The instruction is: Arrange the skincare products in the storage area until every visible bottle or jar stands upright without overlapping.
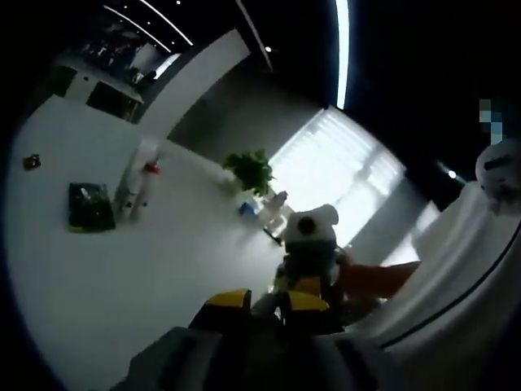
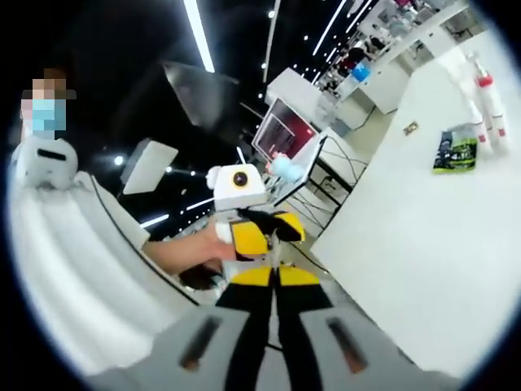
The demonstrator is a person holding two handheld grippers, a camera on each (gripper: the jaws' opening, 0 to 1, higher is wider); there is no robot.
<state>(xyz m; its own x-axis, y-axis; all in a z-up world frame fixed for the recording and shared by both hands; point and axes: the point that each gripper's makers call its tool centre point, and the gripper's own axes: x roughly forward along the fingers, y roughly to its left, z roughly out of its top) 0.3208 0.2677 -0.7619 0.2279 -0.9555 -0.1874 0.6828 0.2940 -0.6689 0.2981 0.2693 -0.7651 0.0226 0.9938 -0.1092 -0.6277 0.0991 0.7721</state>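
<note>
Two slim white bottles (image 1: 140, 186) with red caps stand upright at the far side of a white table (image 1: 122, 277), next to a dark green packet (image 1: 89, 208). In the right gripper view the same bottles (image 2: 488, 102) and packet (image 2: 456, 151) sit at the upper right. My left gripper (image 1: 267, 303) is held in the air, its yellow tips slightly apart with nothing between them. My right gripper (image 2: 277, 277) has its tips together and holds nothing. The two grippers face each other: the right gripper (image 1: 303, 277) and the left gripper (image 2: 269, 232) each appear in the other's view, both far from the bottles.
A potted green plant (image 1: 248, 171) and a small blue object (image 1: 247, 209) stand at the table's far edge. A person in white (image 2: 73, 269) is close beside the grippers. A monitor (image 2: 285, 130) and shelves lie beyond the table (image 2: 423, 244).
</note>
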